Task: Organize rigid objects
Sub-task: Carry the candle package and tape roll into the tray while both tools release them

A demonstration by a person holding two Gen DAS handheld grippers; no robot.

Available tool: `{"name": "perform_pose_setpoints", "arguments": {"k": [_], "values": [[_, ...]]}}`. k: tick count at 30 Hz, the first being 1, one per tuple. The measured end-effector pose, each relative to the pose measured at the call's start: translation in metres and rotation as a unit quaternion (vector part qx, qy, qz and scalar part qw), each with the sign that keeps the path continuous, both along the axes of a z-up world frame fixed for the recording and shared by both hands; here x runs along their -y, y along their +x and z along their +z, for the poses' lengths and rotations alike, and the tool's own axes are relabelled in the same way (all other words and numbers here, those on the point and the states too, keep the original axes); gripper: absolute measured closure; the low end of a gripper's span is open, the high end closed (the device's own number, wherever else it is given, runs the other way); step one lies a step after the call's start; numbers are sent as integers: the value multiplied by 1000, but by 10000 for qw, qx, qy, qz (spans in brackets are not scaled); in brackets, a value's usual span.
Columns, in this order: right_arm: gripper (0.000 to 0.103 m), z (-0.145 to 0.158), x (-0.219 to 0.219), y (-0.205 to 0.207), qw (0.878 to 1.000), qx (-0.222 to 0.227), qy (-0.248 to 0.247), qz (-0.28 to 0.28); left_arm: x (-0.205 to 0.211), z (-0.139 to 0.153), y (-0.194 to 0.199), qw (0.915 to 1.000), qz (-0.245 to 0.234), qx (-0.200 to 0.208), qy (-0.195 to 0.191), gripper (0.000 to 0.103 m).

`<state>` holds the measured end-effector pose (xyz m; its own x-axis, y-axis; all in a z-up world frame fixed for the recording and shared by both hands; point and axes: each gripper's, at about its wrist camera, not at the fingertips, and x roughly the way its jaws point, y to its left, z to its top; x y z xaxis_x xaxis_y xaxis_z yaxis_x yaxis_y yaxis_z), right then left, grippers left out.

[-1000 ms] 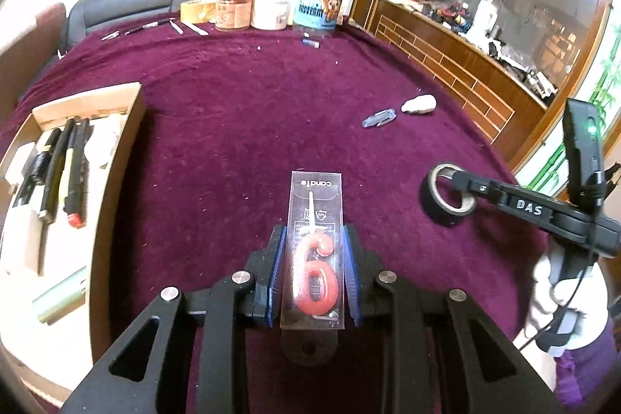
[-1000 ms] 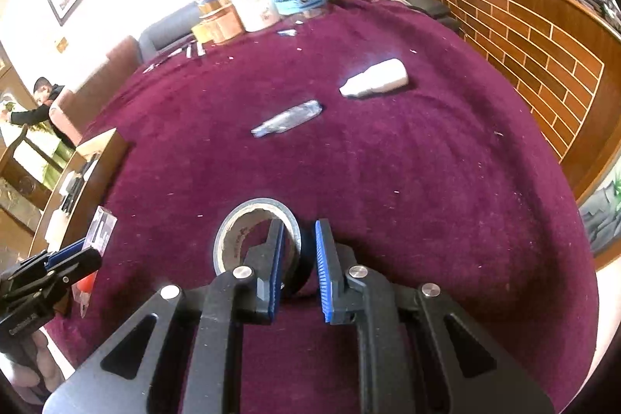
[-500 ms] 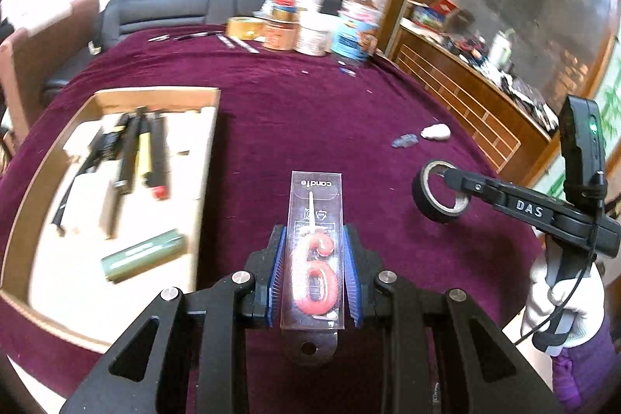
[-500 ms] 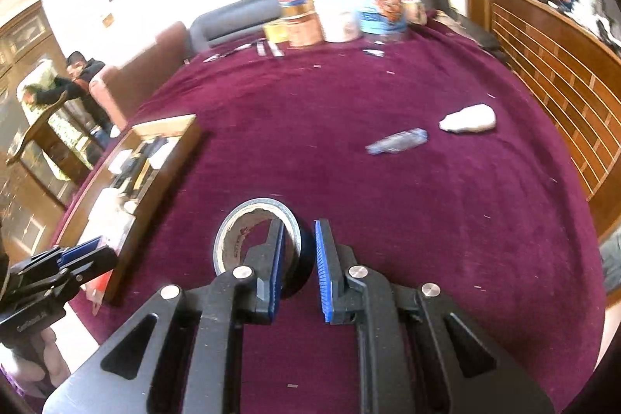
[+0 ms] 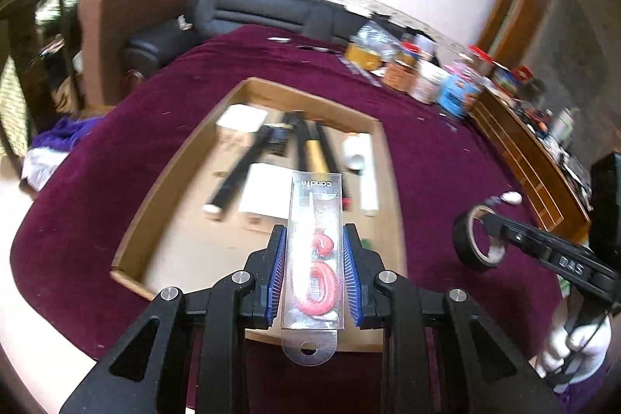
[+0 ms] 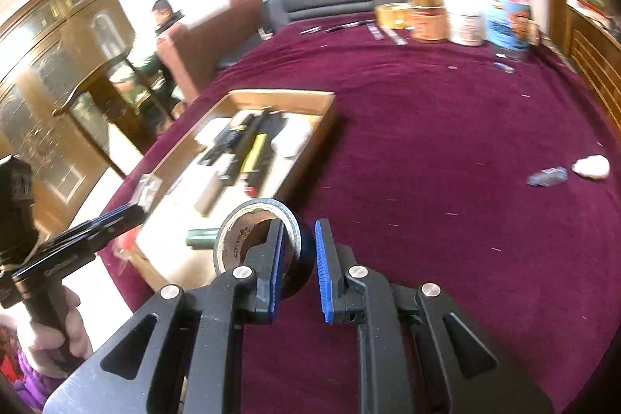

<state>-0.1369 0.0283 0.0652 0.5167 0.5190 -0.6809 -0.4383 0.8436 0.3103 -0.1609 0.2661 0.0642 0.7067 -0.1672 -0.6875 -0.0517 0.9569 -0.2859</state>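
Your left gripper [image 5: 314,274] clamps the candle pack [image 5: 315,251] (above the tray [image 5: 186,158]); your right gripper [image 6: 297,266] pinches the tape roll [image 6: 248,239].

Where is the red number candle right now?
In the left wrist view, the candle pack is pinched in the left gripper, held over the near end of the cardboard tray, left of the tape roll.
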Motion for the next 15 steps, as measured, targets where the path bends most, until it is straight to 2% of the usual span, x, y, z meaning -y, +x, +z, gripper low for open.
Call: {"name": "perform_pose_setpoints", "arguments": {"k": [8,13,15], "values": [[89,-11,-68,-2,9970,-235,-186,716,-30,-29,18,9989,239,-409,-63,79],[89,-19,-92,4,9954,-267,-382,838,-33,-38,23,9978,243,-615,50,79],[89,-22,-98,8,9949,-351,-396,862,-33,-38,24,9976,296,-594,221,79]]}}
